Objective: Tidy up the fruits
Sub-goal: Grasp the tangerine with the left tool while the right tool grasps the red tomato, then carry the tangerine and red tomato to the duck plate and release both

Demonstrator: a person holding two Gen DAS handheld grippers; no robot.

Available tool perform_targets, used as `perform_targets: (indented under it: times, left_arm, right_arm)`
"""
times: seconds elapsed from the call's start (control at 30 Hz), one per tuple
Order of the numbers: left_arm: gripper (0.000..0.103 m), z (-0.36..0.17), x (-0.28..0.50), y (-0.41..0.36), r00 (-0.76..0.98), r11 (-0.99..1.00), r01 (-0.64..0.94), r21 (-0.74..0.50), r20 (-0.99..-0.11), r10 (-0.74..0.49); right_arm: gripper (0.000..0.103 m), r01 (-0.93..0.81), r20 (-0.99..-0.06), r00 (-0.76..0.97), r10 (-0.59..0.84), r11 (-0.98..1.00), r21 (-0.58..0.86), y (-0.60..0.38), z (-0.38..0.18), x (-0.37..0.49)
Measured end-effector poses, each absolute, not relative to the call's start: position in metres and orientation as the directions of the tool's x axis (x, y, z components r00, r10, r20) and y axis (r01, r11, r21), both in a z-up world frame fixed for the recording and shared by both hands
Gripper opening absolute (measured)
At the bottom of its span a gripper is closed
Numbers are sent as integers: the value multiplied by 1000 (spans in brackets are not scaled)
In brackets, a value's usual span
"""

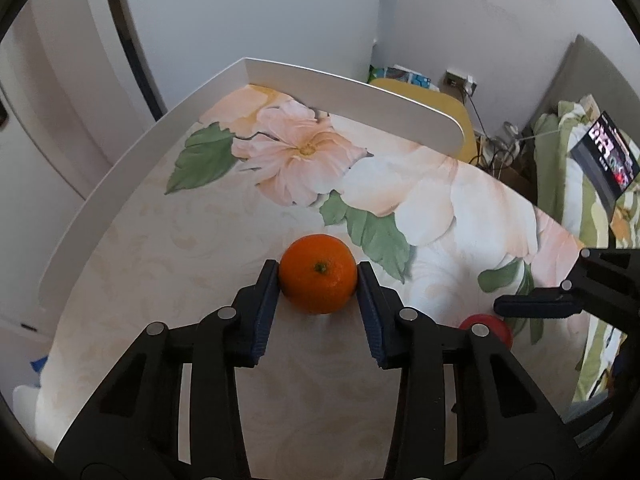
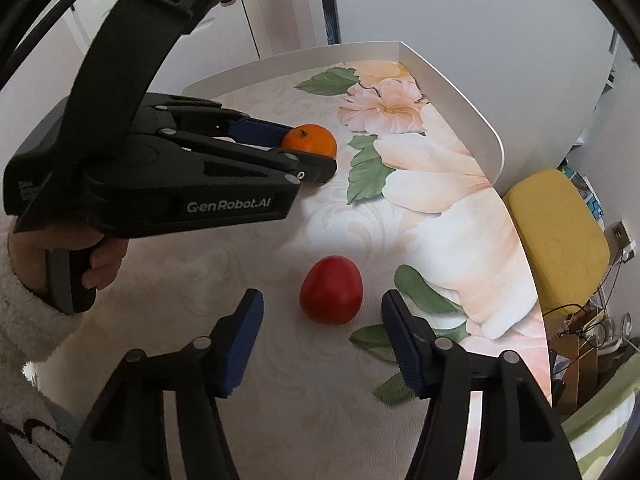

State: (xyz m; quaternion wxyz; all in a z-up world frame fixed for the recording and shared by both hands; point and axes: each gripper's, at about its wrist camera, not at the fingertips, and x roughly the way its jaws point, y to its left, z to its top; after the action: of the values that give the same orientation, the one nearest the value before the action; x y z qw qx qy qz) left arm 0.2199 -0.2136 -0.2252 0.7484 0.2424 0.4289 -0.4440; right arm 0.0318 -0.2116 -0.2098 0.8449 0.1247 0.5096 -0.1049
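The left gripper (image 1: 318,280) pinches the orange (image 1: 318,279) squarely, so lift straight; the right gripper (image 2: 322,332), half-open, must straddle the red fruit (image 2: 331,290) before squeezing.

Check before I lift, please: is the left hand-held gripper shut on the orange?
Shut on it: the left hand-held gripper has both blue pads pressed against the orange.

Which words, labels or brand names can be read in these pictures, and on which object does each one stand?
"GenRobot.AI": white letters on the black side of the left tool, seen from the right wrist.
Small embossed lettering at the rear of the same tool's body: too blurred to read.
Bright screen propped at the right edge of the left wrist view: shows shapes only, nothing legible.
The orange, the red fruit and the floral tablecloth carry no text.
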Motion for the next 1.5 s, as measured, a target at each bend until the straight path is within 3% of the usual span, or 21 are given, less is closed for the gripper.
perform_targets:
  times: [0.4,0.7,1.13,1.5]
  left_arm:
    - [43,-225,223,-189,254,544,839,-18,-870,-421]
    - [43,-219,216,-168,274,589,808,-24,-869,-411]
    - [43,-179,204,-125,359,702,711,-29,-844,-398]
    - [43,-125,191,-34,491,855,517,-33,-808,-328]
  right_arm:
    - [49,282,-889,455,-53,955,88,-212,-211,37]
    - [29,266,-891,448,-70,962,59,-214,-211,39]
    - [29,183,-871,489,-56,982,39,-207,-183,46]
    - [29,-15,-827,561,43,999,41,-156,-130,79]
